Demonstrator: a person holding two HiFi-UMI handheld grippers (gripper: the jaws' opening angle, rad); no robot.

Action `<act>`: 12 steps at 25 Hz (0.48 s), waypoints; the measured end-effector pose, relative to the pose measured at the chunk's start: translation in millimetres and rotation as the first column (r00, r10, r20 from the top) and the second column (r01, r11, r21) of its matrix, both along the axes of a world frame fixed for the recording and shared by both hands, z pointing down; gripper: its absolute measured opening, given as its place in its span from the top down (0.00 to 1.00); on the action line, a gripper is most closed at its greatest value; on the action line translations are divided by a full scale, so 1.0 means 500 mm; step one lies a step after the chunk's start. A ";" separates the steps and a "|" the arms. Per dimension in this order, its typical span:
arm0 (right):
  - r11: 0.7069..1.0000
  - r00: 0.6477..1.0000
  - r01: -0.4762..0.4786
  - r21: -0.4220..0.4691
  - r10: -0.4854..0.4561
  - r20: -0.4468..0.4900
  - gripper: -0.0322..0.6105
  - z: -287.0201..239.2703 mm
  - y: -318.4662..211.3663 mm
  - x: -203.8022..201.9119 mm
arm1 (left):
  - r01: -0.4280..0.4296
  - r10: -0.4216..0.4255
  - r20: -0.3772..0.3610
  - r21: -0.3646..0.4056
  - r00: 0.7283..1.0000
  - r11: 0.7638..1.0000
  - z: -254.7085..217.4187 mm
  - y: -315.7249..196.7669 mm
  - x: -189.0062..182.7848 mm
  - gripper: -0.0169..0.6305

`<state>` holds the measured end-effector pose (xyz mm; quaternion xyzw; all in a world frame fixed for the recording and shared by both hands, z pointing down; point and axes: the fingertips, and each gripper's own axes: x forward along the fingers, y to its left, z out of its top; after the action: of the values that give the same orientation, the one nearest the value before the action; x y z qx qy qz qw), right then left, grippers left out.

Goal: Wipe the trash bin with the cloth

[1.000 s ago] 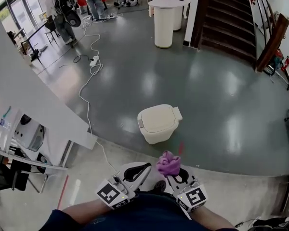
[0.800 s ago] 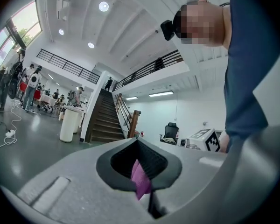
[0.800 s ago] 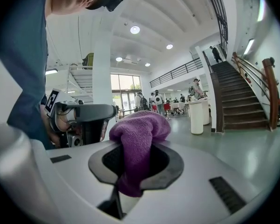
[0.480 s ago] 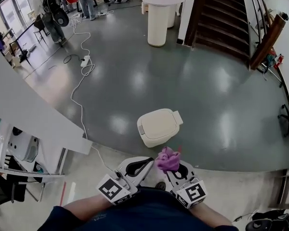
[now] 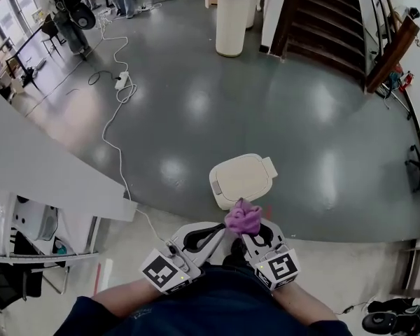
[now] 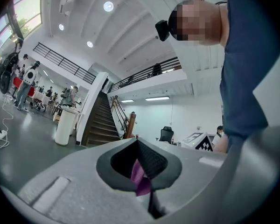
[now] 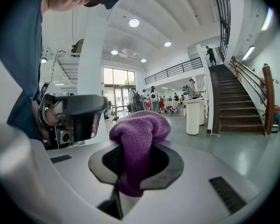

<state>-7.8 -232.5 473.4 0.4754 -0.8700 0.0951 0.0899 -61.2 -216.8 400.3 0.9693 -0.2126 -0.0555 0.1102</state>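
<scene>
- Floor (image 5: 315, 117) is grey and glossy, with open room behind the bin and to both sides of it.
- Bin (image 5: 243, 177), cream, stands alone just past the line where the grey floor meets a paler strip. It is right ahead of both grippers.
- Wall (image 5: 35, 166) slants in at the left, and a cable (image 5: 115, 117) trails along the floor beside it, well clear of the bin.
- Stairs (image 5: 322, 26) and a white pillar (image 5: 232, 19) stand far back.
- The bin's lid is down, so nothing inside can be seen.
- Right gripper (image 7: 135, 164) has its jaws clamped on the purple cloth (image 7: 137, 139), which bunches up above them. From the head view the cloth (image 5: 243, 218) sits just short of the bin's near edge.
- Left gripper (image 6: 139, 164) has its jaws drawn together to a slit with a purple sliver in it; whether that is gripped or only seen through the slit, I can't tell.
- From the head view the left gripper (image 5: 208, 235) points in beside the right gripper (image 5: 249, 231).
</scene>
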 end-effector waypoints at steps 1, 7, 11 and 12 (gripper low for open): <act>1.000 1.000 0.018 -0.001 -0.018 -0.004 0.83 0.004 -0.011 -0.001 | 0.011 -0.011 0.007 -0.002 1.000 1.000 0.001 -0.009 0.000 0.99; 0.994 0.993 0.109 -0.022 -0.110 -0.053 0.83 0.052 -0.076 0.019 | 0.076 -0.076 0.031 -0.021 0.997 0.997 0.019 -0.042 0.023 0.99; 0.988 0.985 0.147 -0.049 -0.151 -0.084 0.83 0.100 -0.126 0.054 | 0.129 -0.127 0.050 -0.028 0.991 0.991 0.033 -0.066 0.037 0.99; 0.986 0.982 0.157 -0.052 -0.161 -0.098 0.83 0.111 -0.140 0.061 | 0.143 -0.141 0.055 -0.036 0.988 0.989 0.037 -0.071 0.040 0.99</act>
<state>23.0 -302.6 528.8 0.4066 -0.8971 0.0825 0.1519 -41.1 -252.1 418.9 0.9504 -0.2852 -0.0334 0.1195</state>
